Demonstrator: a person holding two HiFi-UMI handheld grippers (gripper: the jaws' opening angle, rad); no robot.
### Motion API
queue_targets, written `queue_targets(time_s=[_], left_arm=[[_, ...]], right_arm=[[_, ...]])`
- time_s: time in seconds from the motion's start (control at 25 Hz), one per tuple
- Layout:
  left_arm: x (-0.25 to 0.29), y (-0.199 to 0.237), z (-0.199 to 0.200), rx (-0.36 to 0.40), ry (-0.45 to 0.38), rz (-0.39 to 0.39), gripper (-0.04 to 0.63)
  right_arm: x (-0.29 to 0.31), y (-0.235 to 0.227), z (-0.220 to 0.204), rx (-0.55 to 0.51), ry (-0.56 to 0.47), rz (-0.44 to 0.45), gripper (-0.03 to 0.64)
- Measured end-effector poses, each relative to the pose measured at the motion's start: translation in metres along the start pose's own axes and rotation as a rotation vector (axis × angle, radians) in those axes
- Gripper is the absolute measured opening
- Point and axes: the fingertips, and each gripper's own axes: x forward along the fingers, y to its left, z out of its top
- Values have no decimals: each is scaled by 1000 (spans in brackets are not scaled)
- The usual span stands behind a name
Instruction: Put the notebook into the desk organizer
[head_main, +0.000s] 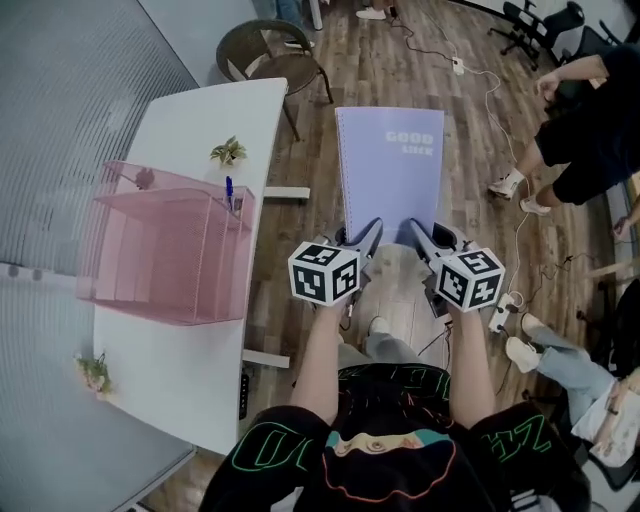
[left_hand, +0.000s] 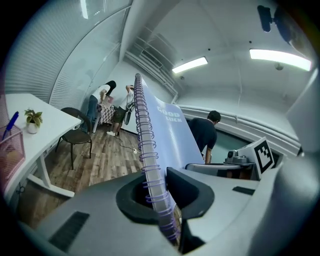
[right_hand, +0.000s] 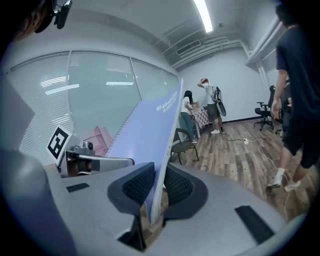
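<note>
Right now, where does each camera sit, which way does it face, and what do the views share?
Head view: on the person's head, steeply down at notebook and desk organizer; arms show.
Left gripper view: on left gripper, along its jaws, shut on the notebook's spiral edge.
Right gripper view: on right gripper, along its jaws, shut on its unbound side.
Shared: all three show the notebook.

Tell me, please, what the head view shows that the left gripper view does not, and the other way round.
Only the head view shows the whole pink organizer standing on the white desk, and the left gripper and right gripper both holding the near edge of the lilac notebook. Only the left gripper view shows the spiral binding clamped between that gripper's jaws, plus the ceiling lights. Both show the notebook, the small plant on the desk and the dark chair.
</note>
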Motion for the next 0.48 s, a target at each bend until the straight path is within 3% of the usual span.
queue_targets(time_s=[0.48], left_arm=[[-42, 62, -46, -198, -80, 200, 52]], right_arm=[[62, 40, -44, -87, 172, 222, 63]])
